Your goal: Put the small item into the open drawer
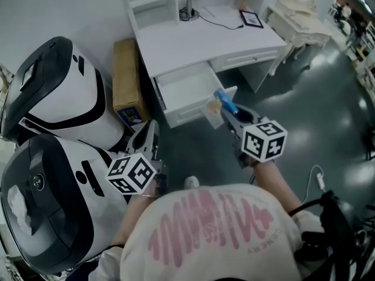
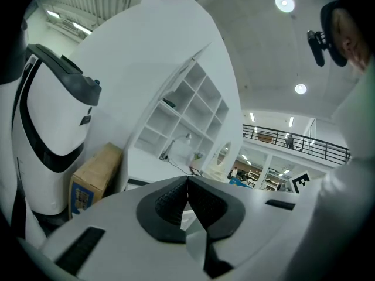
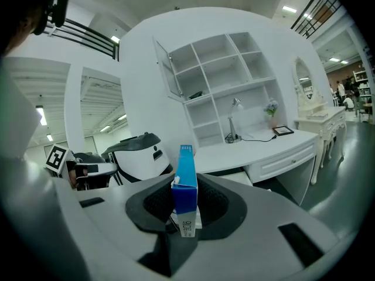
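Note:
The small item is a slim blue and white box. It stands upright between the pads of my right gripper, which is shut on it. In the head view the box hangs over the right front corner of the open white drawer, which is pulled out of the desk. My left gripper is lower left of the drawer, beside a white machine. Its jaws meet at the tips with nothing between them.
A cardboard box stands left of the desk. Two large white-and-black machines fill the left side. A lamp and a picture frame are on the desk. A white dressing table stands at the far right.

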